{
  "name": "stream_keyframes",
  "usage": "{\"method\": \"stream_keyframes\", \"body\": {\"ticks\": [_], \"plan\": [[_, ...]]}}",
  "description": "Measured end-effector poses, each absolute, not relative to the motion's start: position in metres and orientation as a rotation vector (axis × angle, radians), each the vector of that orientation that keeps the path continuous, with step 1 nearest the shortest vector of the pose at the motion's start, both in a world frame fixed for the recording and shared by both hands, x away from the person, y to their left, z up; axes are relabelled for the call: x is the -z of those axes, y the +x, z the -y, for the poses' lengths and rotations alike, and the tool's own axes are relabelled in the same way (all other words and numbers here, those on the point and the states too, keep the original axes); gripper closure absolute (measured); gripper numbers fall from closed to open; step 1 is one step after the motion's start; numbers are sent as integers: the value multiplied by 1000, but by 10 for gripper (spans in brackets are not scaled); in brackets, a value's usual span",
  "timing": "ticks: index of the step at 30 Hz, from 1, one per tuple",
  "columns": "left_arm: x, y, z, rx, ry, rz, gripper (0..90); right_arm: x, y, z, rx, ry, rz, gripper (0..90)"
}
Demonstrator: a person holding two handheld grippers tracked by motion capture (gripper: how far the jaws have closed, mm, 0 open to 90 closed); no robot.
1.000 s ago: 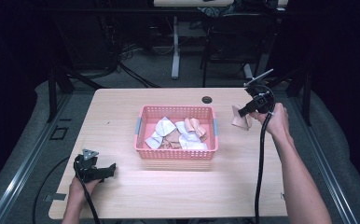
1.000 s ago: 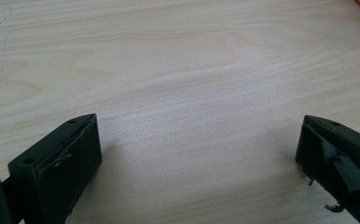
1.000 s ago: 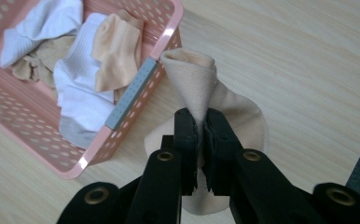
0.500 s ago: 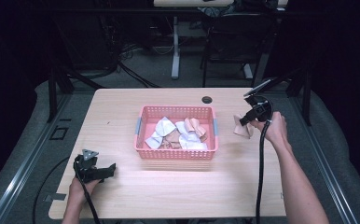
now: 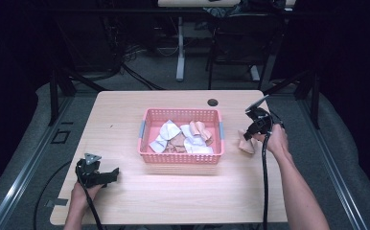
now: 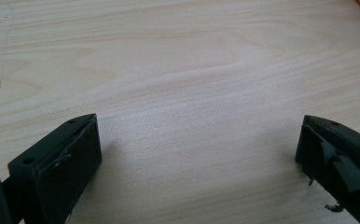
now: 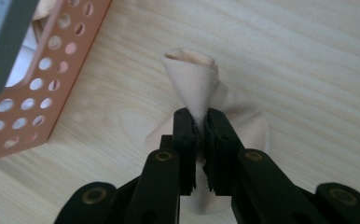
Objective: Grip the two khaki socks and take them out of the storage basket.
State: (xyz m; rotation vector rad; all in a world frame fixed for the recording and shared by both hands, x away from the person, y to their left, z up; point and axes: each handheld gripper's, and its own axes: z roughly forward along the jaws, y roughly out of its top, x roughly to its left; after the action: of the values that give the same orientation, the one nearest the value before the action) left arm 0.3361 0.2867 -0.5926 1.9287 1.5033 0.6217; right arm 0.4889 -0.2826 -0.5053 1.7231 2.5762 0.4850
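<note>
A pink perforated basket point(image 5: 181, 155) in the middle of the table holds several white and beige cloths point(image 5: 166, 135). To its right, on the tabletop, lies a beige cloth point(image 5: 246, 144) point(image 7: 190, 74). My right gripper point(image 5: 249, 134) point(image 7: 199, 122) is shut on a pinched fold of that cloth, which touches the wood beside the basket's right end point(image 7: 38, 86). My left gripper point(image 5: 112, 175) point(image 6: 199, 154) rests at the table's front left, its jaws wide open over bare wood with nothing between them.
A small black round hole point(image 5: 213, 102) sits near the table's far edge. The wooden table point(image 5: 125, 110) has bare room to the basket's left and along the front. Black cables point(image 5: 263, 182) trail from both grippers. Chair and desk legs stand on the floor beyond.
My right gripper has come down and slightly toward the front with the beige cloth, which now reaches the tabletop. The left gripper has stayed put.
</note>
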Motion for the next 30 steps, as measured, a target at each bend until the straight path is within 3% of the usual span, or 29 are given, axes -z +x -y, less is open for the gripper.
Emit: {"method": "stream_keyframes", "body": {"ticks": [7, 8, 10, 13, 14, 16, 17, 18, 20, 22, 30], "plan": [[593, 336, -287, -622, 1928, -1503, 2, 516, 491, 280, -500, 1742, -2583, 782], [593, 336, -287, -621, 1928, -1503, 2, 519, 491, 279, -497, 1752, -2582, 722], [593, 336, -287, -622, 1928, -1503, 2, 520, 492, 279, -488, 1754, -2584, 701], [593, 336, -287, -621, 1928, -1503, 2, 519, 490, 280, -501, 1771, -2557, 513], [593, 336, -287, -621, 1928, -1503, 2, 519, 490, 280, -501, 1771, -2557, 513], [593, 336, -287, -621, 1928, -1503, 2, 515, 489, 283, -521, 1781, -2542, 387], [593, 336, -287, -621, 1928, -1503, 2, 515, 489, 283, -521, 1781, -2542, 387], [593, 336, -287, -621, 1928, -1503, 2, 512, 488, 286, -544, 1790, -2538, 306], [593, 336, -287, -623, 1927, -1504, 1, 510, 487, 287, -549, 1795, -2532, 280], [593, 336, -287, -622, 1928, -1503, 2, 502, 485, 288, -567, 1782, -2536, 179], [593, 336, -287, -622, 1929, -1503, 2, 479, 480, 282, -621, 1734, -2526, 84]]}}
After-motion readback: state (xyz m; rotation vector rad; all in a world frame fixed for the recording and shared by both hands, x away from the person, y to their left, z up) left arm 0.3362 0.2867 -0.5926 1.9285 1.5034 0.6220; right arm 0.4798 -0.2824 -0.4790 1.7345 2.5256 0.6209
